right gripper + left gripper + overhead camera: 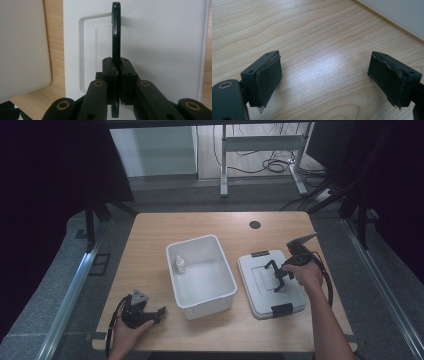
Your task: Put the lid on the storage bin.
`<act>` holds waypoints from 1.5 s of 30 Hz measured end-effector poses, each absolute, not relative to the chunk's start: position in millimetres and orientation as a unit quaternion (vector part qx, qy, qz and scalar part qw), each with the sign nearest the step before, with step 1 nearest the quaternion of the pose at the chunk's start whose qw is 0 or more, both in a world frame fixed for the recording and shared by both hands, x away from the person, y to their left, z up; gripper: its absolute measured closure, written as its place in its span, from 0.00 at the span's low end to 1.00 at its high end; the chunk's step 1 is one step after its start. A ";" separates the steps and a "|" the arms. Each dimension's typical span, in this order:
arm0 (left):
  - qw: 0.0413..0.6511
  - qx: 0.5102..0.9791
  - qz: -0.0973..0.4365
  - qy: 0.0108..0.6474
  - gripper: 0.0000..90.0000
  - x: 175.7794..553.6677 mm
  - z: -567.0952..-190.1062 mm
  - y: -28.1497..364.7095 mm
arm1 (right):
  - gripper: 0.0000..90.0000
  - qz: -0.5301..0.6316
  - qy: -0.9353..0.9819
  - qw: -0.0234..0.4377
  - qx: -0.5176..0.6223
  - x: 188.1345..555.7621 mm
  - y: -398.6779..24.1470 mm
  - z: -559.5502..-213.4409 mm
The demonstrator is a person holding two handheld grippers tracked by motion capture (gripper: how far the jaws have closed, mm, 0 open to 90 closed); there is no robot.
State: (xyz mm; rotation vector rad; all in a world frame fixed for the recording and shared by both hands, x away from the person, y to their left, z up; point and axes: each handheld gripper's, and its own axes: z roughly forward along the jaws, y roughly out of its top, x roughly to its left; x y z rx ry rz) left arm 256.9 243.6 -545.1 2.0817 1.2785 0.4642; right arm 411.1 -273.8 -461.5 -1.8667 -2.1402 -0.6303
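Right gripper (116, 82) — lid handle (116, 35) between pads

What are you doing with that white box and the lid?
A person is working at a wooden table with a gripper in each hand. The right gripper is shut on the black handle of the white lid, which lies flat on the table beside the white box. The box is open, with a small white bottle standing inside it. The left gripper rests open near the table's front edge, holding nothing.
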 end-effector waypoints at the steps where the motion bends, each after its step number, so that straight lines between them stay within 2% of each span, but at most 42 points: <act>1: 0.322 0.793 0.177 0.487 0.13 257.0 -545.1 243.6 | 0.94 -0.216 -0.729 0.116 -0.639 410.8 -274.1 -461.2; 10: 0.322 0.793 0.176 0.486 0.13 257.0 -545.1 243.5 | 0.94 -0.233 -0.721 0.120 -0.641 407.6 -278.0 -452.8; 45: 0.322 0.793 0.177 0.486 0.13 257.1 -545.1 243.4 | 0.94 -0.277 -0.731 0.077 -0.619 397.0 -276.5 -363.1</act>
